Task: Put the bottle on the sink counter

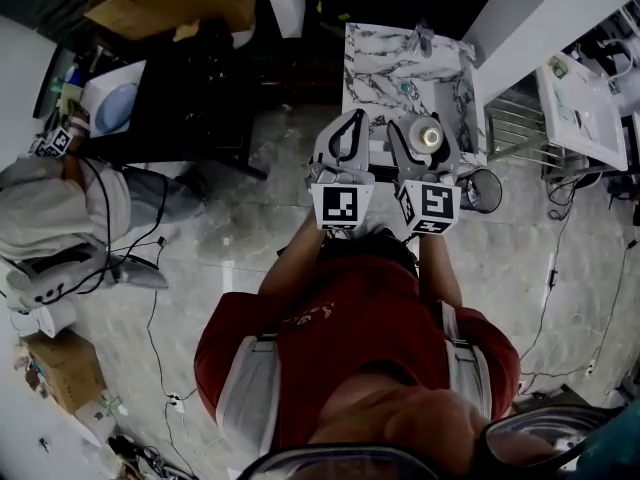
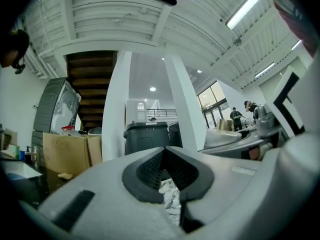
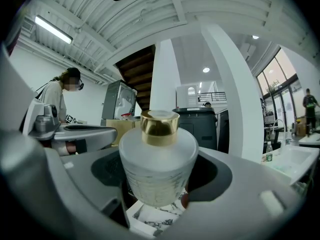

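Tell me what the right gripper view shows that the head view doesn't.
Only the right gripper view: the bottle side-on, frosted under a gold cap, a standing person at left, and a dark bin behind. Only the head view: the marker cubes, the wearer's red shirt, and cables on the floor. Both: the bottle clamped in the right claw, the left claw beside it, and the marble sink counter ahead.
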Available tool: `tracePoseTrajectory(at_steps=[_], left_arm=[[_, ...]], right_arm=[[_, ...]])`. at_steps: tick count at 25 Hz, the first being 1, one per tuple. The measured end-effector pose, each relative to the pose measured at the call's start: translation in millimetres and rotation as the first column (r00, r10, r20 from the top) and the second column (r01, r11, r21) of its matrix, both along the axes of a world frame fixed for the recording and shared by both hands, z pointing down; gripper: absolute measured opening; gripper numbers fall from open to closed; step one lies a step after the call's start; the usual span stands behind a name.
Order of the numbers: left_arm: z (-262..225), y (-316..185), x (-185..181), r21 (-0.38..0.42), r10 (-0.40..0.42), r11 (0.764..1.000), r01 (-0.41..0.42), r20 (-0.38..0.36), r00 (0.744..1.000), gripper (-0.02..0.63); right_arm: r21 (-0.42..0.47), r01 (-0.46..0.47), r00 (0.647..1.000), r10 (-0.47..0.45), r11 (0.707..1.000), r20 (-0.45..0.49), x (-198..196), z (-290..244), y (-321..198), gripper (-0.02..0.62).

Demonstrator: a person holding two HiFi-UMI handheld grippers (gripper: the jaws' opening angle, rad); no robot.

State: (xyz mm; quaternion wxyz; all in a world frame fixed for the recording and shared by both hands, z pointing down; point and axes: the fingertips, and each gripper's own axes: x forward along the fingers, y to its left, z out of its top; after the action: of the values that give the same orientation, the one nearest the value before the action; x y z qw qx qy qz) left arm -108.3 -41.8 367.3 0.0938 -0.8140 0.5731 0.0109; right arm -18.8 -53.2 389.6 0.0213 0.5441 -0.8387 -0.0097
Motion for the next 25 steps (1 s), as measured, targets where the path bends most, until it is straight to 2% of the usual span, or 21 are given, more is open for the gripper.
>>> tracePoseTrajectory(at_steps=[3, 8, 12, 25], left_arm=[[7, -15, 4, -0.023, -0.006, 1.000, 0.006, -0.004, 1.000, 0.003], [6, -46, 11, 0.007, -0.026, 1.000, 0.026, 0.013, 1.000, 0.003], [7, -77, 15, -0.018, -0.054, 0.998, 0.055, 0.015, 0.998, 0.003], [4, -146, 54, -0.034, -0.086, 0.996, 0.087, 0.025, 0.996, 0.003]], right_arm=[[0.001, 0.008, 1.000, -0.008, 1.000, 0.001, 4, 4, -15, 0.341], [0.008, 0.029, 1.000, -0.029, 1.000, 0.010, 12, 6, -46, 0.341], [0.013, 0.046, 0.999, -0.046, 0.999, -0.003, 19, 3, -72, 0.341], [-0.006, 0.082, 0.996, -0.082, 0.997, 0.029, 59, 6, -142, 0.341]])
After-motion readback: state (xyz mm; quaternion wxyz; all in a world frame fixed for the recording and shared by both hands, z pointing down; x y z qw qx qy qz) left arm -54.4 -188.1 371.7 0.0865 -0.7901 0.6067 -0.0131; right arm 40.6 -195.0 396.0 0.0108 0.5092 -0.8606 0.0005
